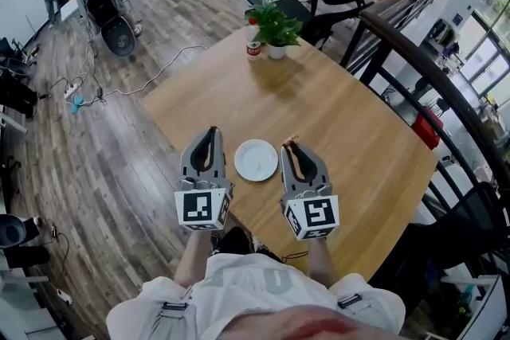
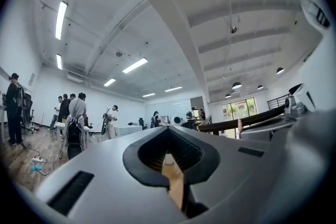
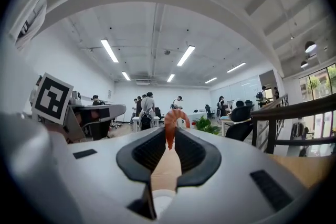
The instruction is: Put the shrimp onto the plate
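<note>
Right gripper (image 3: 169, 132): its black ribbed jaws are pinching the shrimp (image 3: 171, 121) at their tips, nearly closed.
Shrimp: orange, curled and glossy, sticking up from the jaw tips just right of the plate (image 1: 256, 160).
Left gripper (image 2: 168, 132): its jaws are meeting at the tips, gripping nothing.
Plate: round, white and smooth, lying between both grippers.
Table (image 1: 343, 111): pale grained wood.

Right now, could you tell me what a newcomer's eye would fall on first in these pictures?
First the orange shrimp, pinched at the tip of the right claw, just right of the empty white plate on the wooden table. Next the left claw, shut on nothing at the plate's left, and the potted plant at the table's far corner.
</note>
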`<state>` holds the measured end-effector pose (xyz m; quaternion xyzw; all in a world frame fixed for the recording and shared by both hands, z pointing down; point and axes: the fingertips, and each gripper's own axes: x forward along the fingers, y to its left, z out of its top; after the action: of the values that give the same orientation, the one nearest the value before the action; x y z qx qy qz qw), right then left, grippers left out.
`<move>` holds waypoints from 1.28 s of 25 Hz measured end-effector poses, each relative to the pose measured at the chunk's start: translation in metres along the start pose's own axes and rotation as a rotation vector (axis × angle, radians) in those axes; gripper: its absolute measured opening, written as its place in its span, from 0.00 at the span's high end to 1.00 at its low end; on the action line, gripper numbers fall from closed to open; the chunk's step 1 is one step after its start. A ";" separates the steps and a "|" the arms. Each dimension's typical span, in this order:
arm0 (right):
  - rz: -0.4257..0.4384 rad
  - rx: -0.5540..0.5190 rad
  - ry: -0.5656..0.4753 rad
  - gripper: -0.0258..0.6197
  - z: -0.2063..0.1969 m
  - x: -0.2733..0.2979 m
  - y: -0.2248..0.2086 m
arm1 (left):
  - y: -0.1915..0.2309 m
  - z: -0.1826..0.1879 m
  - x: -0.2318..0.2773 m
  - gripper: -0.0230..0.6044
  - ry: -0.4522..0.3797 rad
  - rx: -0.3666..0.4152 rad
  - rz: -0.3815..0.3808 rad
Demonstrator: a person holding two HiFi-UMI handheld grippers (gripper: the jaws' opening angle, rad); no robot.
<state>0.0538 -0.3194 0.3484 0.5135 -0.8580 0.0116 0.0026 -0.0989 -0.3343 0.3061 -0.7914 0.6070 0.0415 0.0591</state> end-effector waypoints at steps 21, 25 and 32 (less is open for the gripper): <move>-0.047 -0.042 -0.010 0.86 0.011 0.027 0.010 | 0.006 0.012 0.023 0.95 -0.049 0.032 -0.071; -0.051 -0.037 -0.016 0.86 0.019 0.029 0.018 | 0.008 0.016 0.017 0.95 -0.043 0.020 -0.088; -0.012 -0.060 0.028 0.86 0.000 0.052 0.032 | 0.016 0.027 0.010 0.95 -0.088 0.021 -0.077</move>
<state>0.0015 -0.3502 0.3484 0.5183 -0.8546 -0.0071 0.0303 -0.1117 -0.3436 0.2777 -0.8110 0.5732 0.0674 0.0955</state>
